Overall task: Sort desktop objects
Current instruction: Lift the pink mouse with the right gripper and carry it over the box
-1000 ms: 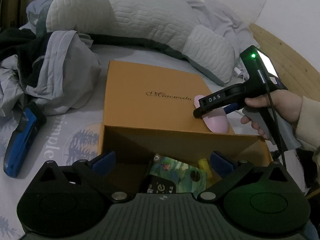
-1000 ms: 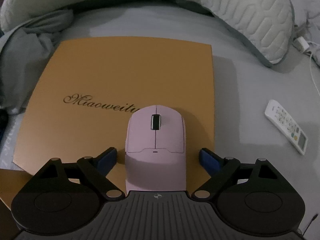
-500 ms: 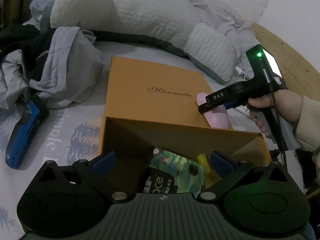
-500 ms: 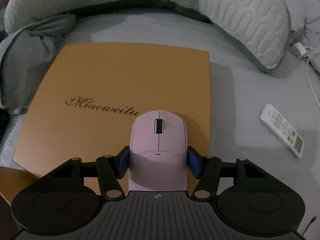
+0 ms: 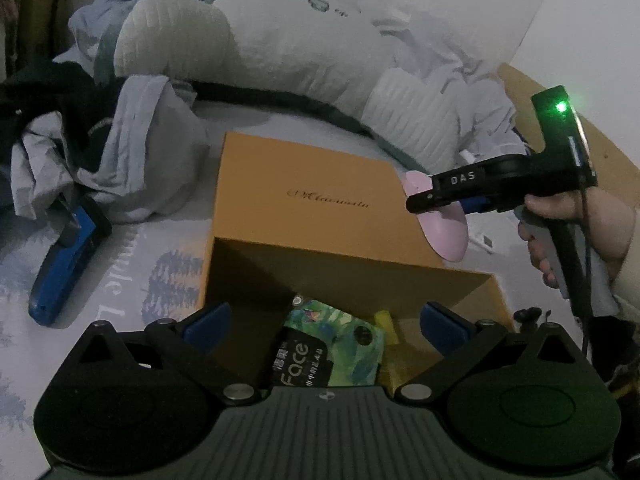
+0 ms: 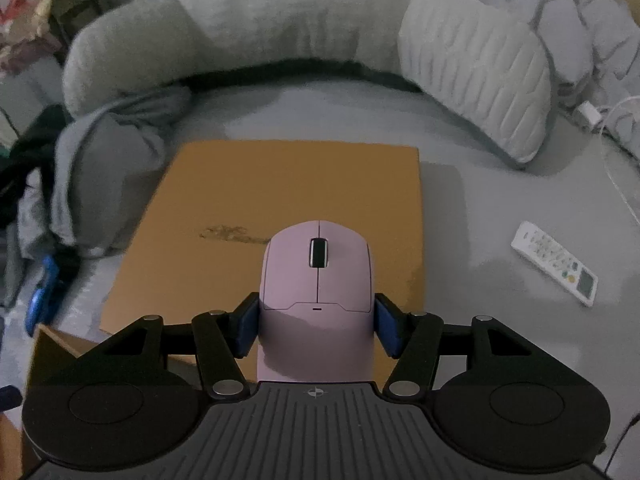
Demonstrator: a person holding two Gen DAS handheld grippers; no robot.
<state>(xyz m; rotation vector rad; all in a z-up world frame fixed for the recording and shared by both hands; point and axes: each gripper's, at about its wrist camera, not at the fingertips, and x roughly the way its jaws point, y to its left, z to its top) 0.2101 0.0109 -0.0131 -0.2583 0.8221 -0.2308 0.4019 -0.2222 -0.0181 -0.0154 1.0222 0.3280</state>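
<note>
My right gripper (image 6: 317, 326) is shut on a pink computer mouse (image 6: 317, 276) and holds it lifted above the orange box lid (image 6: 280, 204). In the left wrist view the right gripper (image 5: 452, 204) shows holding the mouse (image 5: 446, 228) above the lid's right edge (image 5: 304, 200). My left gripper (image 5: 326, 320) is open and empty over the open orange box (image 5: 360, 276), which holds a green packet (image 5: 340, 344) and a yellow item (image 5: 384, 320).
A white remote control (image 6: 554, 262) lies on the grey sheet to the right. A blue tool (image 5: 64, 256) lies left of the box. Crumpled grey clothes (image 5: 132, 152) and a large curved pillow (image 5: 280, 52) lie behind.
My right gripper closed on the pink mouse and lifted it off the lid. The left gripper drew back and up a little, still open.
</note>
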